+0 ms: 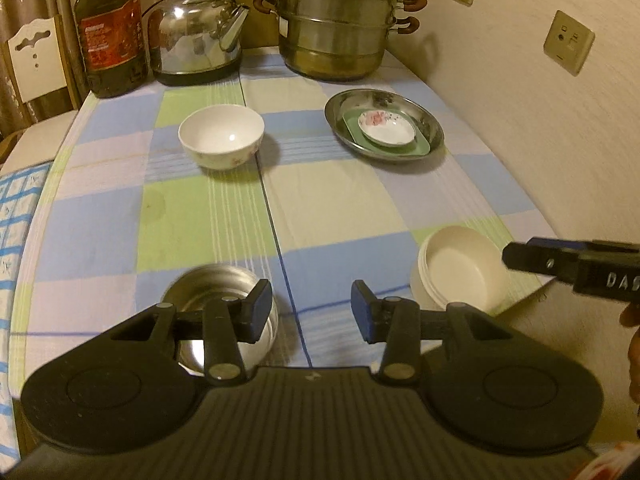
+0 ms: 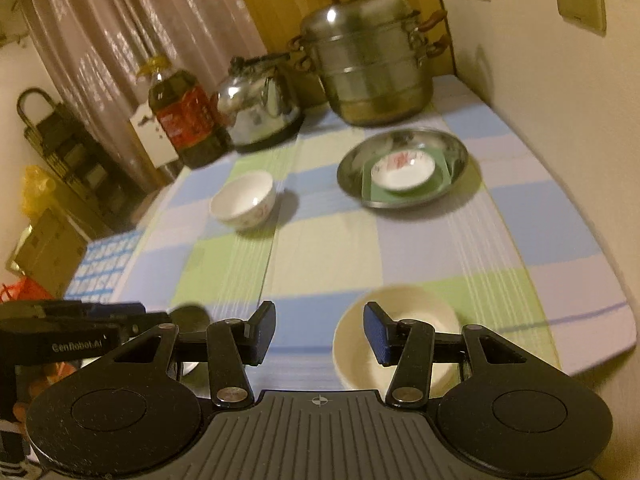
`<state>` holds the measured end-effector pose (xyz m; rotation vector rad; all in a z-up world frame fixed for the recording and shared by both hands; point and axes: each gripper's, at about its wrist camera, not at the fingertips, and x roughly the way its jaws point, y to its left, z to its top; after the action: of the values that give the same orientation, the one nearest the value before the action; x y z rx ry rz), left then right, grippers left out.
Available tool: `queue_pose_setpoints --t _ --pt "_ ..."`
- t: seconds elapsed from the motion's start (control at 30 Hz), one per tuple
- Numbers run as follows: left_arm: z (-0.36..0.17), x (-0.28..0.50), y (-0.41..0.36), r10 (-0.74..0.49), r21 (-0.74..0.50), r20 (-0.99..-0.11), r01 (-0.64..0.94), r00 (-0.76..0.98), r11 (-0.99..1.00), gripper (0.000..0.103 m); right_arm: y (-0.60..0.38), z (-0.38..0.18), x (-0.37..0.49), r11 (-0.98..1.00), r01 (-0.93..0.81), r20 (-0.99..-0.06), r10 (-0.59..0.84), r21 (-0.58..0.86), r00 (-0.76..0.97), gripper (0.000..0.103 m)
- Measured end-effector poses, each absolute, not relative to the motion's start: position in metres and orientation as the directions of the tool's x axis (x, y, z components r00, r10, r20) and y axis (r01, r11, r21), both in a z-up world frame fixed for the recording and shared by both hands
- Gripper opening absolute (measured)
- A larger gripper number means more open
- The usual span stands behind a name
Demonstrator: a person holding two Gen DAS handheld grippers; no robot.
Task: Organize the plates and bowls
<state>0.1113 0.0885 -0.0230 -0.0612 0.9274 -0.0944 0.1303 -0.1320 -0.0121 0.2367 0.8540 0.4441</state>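
A checked cloth covers the table (image 1: 320, 208). Cream bowls (image 1: 460, 276) sit nested near its front edge, a steel bowl (image 1: 216, 292) beside them. Left gripper (image 1: 311, 308) and right gripper (image 2: 320, 332) hover wide, empty. A clumsy grab might nudge the cream stack off.

The left gripper (image 2: 100, 320) reads "GenRobot.AI" on its side. The right gripper (image 1: 560, 258) shows only "DA". The oil bottle's (image 1: 110, 36) label is illegible.

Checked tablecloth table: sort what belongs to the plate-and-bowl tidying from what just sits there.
Job: white floral ceramic bowl; small steel bowl; cream plastic bowl stack; steel dish holding green square plate, small floral saucer.
Bystanders: oil bottle; steel kettle; steamer pot.
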Motion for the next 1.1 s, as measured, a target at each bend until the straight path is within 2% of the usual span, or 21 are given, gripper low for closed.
queue_pose_setpoints --t 0.4,1.1 --pt "-0.016 0.079 0.091 -0.045 -0.078 -0.789 -0.028 0.613 0.997 0.04 -0.122 -0.014 0.105 0.877 -0.336 -0.707 0.476 0.343 0.523 0.049" --pt "-0.027 0.051 0.051 0.011 -0.054 -0.84 -0.103 0.542 0.993 0.04 -0.153 -0.022 0.092 0.86 -0.378 -0.754 0.492 0.342 0.436 0.049"
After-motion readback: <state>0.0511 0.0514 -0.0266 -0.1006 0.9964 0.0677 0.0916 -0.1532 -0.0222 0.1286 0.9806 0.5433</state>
